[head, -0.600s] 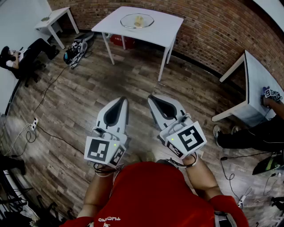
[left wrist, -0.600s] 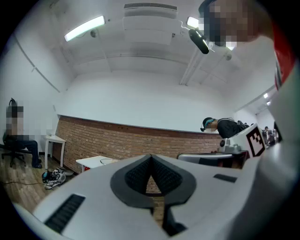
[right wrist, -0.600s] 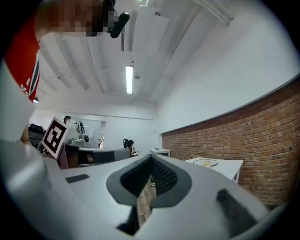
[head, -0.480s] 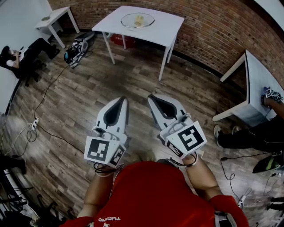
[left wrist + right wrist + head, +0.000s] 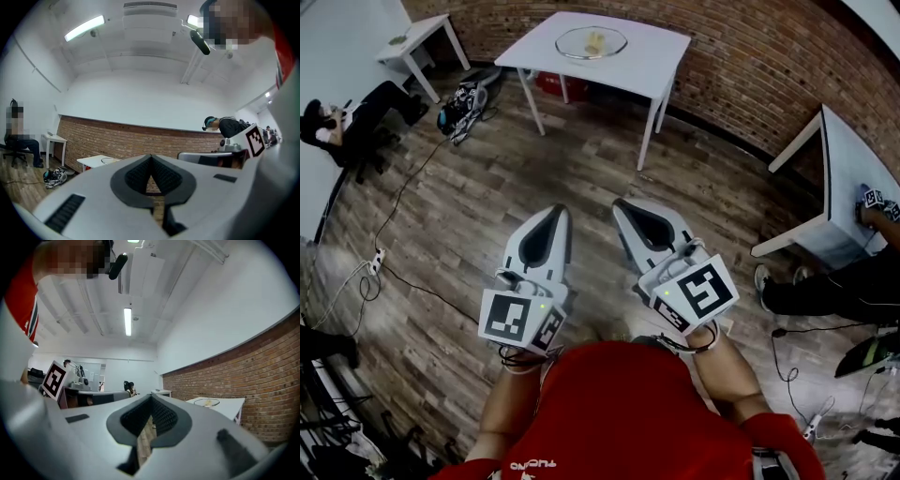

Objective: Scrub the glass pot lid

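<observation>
Left gripper closed, table well ahead

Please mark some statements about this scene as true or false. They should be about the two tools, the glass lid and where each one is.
1. The left tool and the right tool are both shut and empty. True.
2. The glass pot lid lies on the wooden floor. False: it lies on the white table by the brick wall.
3. The left tool touches the glass pot lid. False: both tools are far from the white table, above the wooden floor.
4. The person who holds the tools wears a red top. True.
</observation>
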`<control>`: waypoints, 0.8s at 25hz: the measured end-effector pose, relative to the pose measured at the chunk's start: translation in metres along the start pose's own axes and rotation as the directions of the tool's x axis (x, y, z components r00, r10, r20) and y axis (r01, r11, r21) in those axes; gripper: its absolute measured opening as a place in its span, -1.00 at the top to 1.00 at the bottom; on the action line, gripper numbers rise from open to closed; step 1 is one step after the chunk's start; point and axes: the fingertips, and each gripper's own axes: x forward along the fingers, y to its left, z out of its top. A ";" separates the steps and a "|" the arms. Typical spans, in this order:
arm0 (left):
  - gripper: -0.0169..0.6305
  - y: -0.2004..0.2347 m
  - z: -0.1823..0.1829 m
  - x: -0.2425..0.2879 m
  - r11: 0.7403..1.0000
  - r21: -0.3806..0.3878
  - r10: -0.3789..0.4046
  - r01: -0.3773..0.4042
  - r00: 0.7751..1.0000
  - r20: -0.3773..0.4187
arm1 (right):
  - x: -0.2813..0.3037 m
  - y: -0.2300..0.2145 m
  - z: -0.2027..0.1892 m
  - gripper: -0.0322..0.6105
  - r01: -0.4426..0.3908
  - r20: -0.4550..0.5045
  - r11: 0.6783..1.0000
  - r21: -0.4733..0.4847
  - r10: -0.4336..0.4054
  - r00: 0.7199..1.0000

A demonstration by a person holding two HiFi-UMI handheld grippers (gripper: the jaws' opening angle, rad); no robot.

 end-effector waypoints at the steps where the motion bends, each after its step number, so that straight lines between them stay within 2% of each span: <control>1: 0.90 0.000 -0.001 0.002 1.000 -0.002 0.003 -0.003 1.000 0.000 | -0.001 -0.003 0.000 0.81 0.002 0.005 1.000 0.004 -0.002 1.000; 20: 0.90 0.002 0.003 0.030 0.997 -0.007 0.082 -0.081 0.996 0.020 | -0.008 -0.047 0.006 0.81 -0.025 0.009 0.999 -0.021 0.025 1.000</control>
